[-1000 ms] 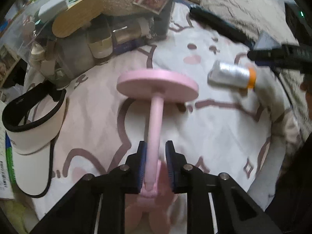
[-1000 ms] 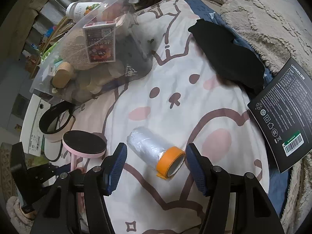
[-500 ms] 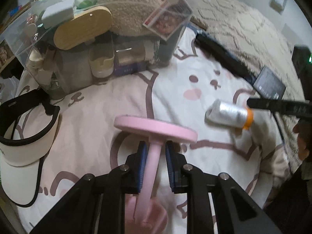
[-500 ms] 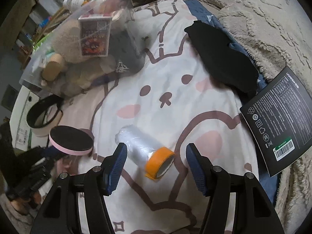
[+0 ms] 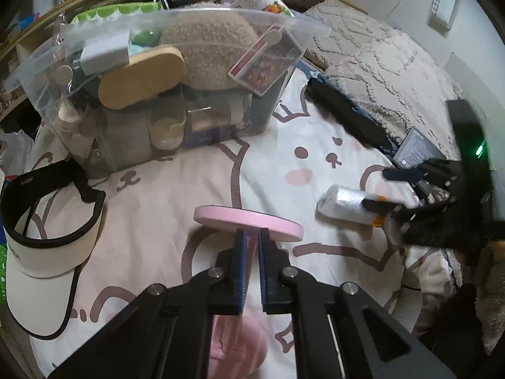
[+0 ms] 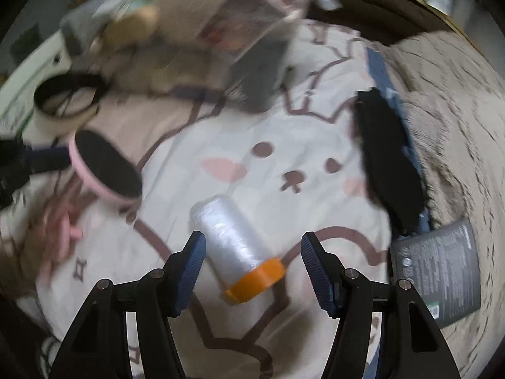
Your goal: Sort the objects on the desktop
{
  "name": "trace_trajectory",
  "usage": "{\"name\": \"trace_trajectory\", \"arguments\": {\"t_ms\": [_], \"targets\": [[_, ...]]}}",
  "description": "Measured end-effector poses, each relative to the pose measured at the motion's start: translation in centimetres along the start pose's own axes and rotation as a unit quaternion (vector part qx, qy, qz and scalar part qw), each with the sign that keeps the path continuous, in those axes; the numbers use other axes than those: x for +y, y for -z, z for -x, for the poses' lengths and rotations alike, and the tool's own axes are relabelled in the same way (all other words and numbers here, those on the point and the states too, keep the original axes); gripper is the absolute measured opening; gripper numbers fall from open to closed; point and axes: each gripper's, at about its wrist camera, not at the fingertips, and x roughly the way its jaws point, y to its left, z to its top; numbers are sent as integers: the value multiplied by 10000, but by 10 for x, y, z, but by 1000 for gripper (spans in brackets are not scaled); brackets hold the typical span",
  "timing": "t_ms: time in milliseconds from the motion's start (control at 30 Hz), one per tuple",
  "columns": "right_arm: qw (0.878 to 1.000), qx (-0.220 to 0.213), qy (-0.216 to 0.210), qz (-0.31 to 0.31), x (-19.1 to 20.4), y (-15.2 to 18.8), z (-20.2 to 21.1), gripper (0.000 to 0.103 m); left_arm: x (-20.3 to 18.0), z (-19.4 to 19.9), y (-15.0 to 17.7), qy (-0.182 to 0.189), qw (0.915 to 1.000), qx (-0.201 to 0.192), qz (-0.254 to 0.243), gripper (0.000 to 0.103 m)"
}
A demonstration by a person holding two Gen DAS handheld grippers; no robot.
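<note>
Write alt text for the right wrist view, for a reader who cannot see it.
The right tongs, open, straddle a clear film roll with an orange core, lying on a cartoon-print bedsheet. A pink round mirror is at left; a black box lies at right.

We count one pink stand (image 5: 247, 222), one plastic-film roll (image 6: 235, 246) with an orange end, one white visor (image 5: 41, 262), one clear storage bin (image 5: 164, 94), one dark printed box (image 6: 437, 271), one black cloth (image 6: 389, 164), and two grippers.
</note>
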Motion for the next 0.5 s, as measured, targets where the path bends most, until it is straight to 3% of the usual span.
{"name": "trace_trajectory", "arguments": {"t_ms": [267, 367, 467, 500], "targets": [[9954, 391, 485, 730, 17, 7, -22, 63, -12, -16, 6, -159, 9985, 326, -415, 10], [9908, 519, 808, 956, 20, 7, -38, 63, -11, -17, 6, -263, 9980, 382, -428, 18], [9915, 557, 781, 873, 17, 4, -47, 63, -10, -23, 11, -537, 9953, 634, -497, 33], [9926, 546, 726, 807, 16, 2, -48, 56, -9, -26, 13, -591, 9944, 711, -514, 41]]}}
